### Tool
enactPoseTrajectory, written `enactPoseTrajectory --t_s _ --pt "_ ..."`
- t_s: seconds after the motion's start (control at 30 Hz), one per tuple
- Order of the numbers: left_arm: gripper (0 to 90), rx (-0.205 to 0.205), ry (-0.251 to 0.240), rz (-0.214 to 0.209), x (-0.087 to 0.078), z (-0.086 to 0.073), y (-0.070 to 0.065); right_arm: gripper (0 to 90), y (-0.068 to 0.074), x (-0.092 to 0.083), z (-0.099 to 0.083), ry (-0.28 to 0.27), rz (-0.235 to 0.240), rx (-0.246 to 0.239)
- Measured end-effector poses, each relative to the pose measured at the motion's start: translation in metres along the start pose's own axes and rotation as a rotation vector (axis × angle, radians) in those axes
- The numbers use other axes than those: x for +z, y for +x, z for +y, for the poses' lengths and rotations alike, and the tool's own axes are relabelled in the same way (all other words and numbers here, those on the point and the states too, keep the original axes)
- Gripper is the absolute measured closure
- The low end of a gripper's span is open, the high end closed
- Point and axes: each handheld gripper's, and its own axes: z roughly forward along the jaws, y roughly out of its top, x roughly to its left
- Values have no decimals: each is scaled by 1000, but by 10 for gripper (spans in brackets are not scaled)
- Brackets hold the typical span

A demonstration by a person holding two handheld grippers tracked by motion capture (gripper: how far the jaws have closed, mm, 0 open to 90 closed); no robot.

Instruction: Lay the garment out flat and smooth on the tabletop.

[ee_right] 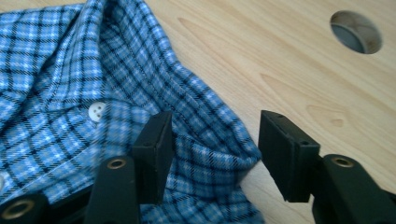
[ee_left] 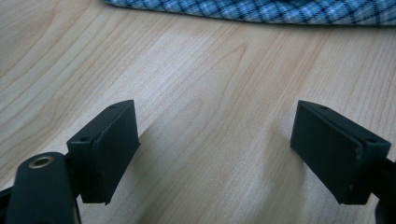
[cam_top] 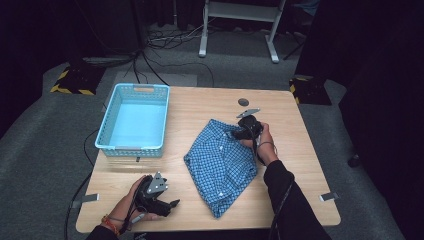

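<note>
The right gripper (cam_top: 239, 131) has its jaws apart over a fold of the blue checked shirt (cam_top: 220, 162), pads not pressing it (collar end, far right). The shirt's long axis runs from there to the near edge of the table (cam_top: 295, 150), right of centre. The left gripper (ee_left: 215, 154), jaws wide apart and holding nothing, rests on bare wood near left. A blue basket (cam_top: 132, 122) stands far left.
</note>
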Motion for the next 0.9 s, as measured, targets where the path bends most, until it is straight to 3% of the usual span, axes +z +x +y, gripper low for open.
enactPoseTrajectory --t_s 0.23,0.5,0.9 --pt "151 1 -1 -1 0 0 0 457 -3 -12 -1 -28 -18 -3" --pt "151 0 -3 -2 0 0 0 429 -3 -20 -6 -41 -5 -10" --pt "151 -1 -3 -1 0 0 0 389 -1 -47 -14 -76 33 -20"
